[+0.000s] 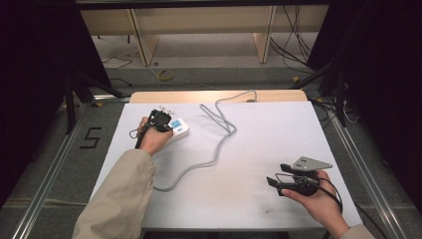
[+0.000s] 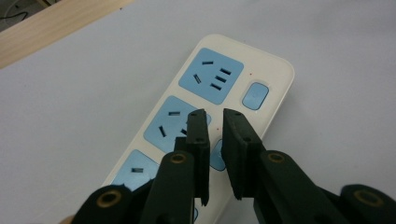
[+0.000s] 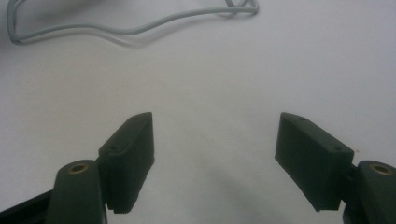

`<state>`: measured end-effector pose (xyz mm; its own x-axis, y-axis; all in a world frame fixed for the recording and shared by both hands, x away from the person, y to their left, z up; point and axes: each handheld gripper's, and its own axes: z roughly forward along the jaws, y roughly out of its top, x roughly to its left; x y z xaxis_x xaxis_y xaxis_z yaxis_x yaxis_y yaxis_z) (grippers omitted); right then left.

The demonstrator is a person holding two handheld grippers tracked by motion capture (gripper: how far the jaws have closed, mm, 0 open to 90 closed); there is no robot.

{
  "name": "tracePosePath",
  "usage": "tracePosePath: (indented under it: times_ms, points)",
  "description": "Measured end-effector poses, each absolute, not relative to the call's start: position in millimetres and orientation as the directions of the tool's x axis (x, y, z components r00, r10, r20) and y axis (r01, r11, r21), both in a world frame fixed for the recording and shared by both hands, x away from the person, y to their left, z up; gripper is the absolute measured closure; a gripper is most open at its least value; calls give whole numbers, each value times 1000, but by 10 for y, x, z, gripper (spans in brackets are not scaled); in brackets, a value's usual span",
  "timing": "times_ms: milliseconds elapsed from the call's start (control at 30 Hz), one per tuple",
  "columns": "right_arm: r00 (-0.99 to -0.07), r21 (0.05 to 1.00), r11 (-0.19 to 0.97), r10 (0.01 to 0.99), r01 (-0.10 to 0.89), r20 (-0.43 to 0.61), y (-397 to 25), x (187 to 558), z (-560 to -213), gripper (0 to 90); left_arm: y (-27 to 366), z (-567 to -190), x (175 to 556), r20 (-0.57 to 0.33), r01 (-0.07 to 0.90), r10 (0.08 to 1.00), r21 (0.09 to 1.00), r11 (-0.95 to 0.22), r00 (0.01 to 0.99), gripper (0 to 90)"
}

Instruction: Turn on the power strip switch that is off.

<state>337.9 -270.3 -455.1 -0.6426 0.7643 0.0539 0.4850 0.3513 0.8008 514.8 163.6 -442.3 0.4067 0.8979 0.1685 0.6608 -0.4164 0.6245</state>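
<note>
In the high view, a white power strip lies on the white table. The left gripper sits directly over the strip, and the grey cord snakes away from it. The right gripper rests well apart from the strip. In the left gripper view, the jaws stand nearly together, with a narrow gap, above the power strip's middle blue socket. In the right gripper view, the jaws are spread wide over bare table, with the cord beyond.
</note>
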Motion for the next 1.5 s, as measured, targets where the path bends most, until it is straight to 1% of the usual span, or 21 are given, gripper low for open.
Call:
tracePosePath:
  times_ms: [33, 67, 100, 133, 167, 200, 433, 533, 633, 667, 767, 933, 1100, 1400, 1500]
  points:
    - [-642, 801, 351, 765, 486, 54, -2703, 3381, -4552, 286, 1641, -4410, 5143, 165, 660, 900, 629, -411, 404, 734]
    - [-642, 801, 351, 765, 486, 54, -2702, 3381, -4552, 286, 1644, -4399, 5135, 158, 659, 904, 637, -400, 396, 708]
    - [-642, 801, 351, 765, 486, 54, -2702, 3381, -4552, 286, 1650, -4387, 5127, 158, 655, 905, 643, -398, 395, 708]
    - [-642, 801, 351, 764, 485, 54, -2702, 3380, -4552, 286, 1653, -4377, 5120, 152, 654, 907, 648, -391, 392, 648]
    - [-642, 801, 350, 765, 486, 55, -2703, 3381, -4552, 286, 1655, -4367, 5111, 145, 655, 909, 650, -386, 392, 619]
    - [-642, 801, 350, 765, 486, 55, -2703, 3381, -4552, 286, 1654, -4359, 5101, 136, 656, 910, 652, -379, 391, 619]
    - [-642, 801, 350, 765, 486, 56, -2701, 3381, -4552, 286, 1632, -4297, 5027, 95, 653, 915, 671, -350, 393, 439]
    - [-641, 801, 348, 765, 487, 57, -2702, 3384, -4555, 286, 1623, -4265, 4980, 82, 648, 910, 676, -350, 407, 379]
    - [-642, 801, 348, 765, 487, 58, -2701, 3384, -4555, 286, 1611, -4238, 4935, 75, 643, 904, 678, -356, 422, 359]
    - [-643, 803, 348, 763, 484, 57, -2700, 3386, -4556, 285, 1609, -4231, 4922, 75, 643, 902, 677, -359, 425, 335]
    - [-643, 802, 348, 764, 485, 58, -2699, 3386, -4556, 286, 1604, -4213, 4887, 93, 635, 901, 679, -368, 423, 327]
    - [-643, 802, 348, 764, 486, 58, -2703, 3387, -4555, 285, 1590, -4191, 4817, 55, 638, 894, 680, -360, 445, 310]
    - [-642, 802, 347, 764, 486, 59, -2699, 3385, -4555, 285, 1566, -4167, 4741, 44, 627, 881, 685, -370, 471, 301]
    - [-643, 802, 348, 764, 485, 57, -2699, 3386, -4553, 285, 1559, -4145, 4610, 61, 601, 860, 690, -404, 507, 295]
    - [-644, 802, 349, 763, 485, 57, -2702, 3387, -4552, 285, 1563, -4148, 4561, 52, 595, 853, 694, -404, 519, 295]
